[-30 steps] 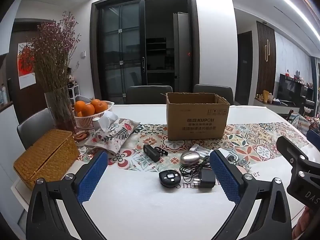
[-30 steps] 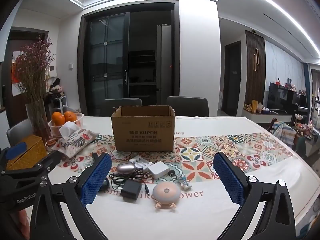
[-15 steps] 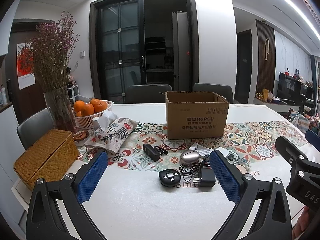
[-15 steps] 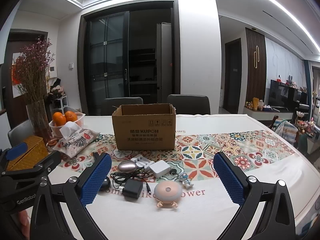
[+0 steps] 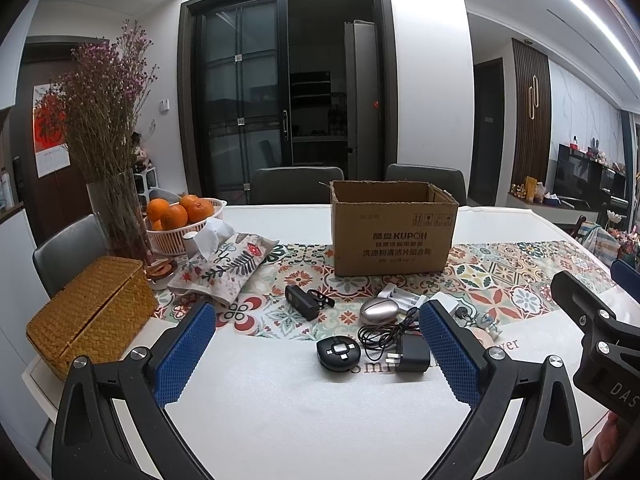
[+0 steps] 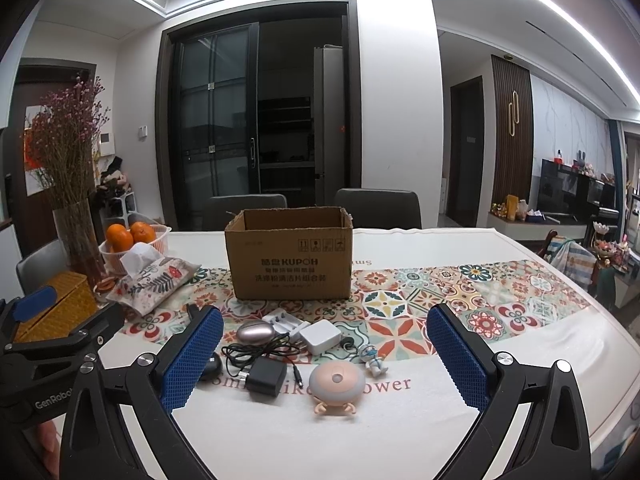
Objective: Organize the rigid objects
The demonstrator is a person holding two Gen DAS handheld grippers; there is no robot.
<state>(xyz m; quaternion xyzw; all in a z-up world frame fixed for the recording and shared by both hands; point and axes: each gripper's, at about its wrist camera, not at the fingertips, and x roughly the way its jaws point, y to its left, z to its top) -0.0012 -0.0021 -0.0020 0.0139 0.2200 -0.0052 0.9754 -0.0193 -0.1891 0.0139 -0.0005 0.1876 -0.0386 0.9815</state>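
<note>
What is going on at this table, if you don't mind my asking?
A person holds two blue-padded grippers above the white table; both the left gripper and the right gripper are open and empty. Small gadgets lie loose in front of the open brown cardboard box: a black plug adapter with cable, a silver oval device, a white square charger and a round pink crab-shaped toy. Nothing has been picked up.

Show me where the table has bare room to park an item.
Free: the white cloth nearest the left gripper, below the round black gadget; also the runner right of the cardboard box. Crowded: around the black adapter and pink round toy.
</note>
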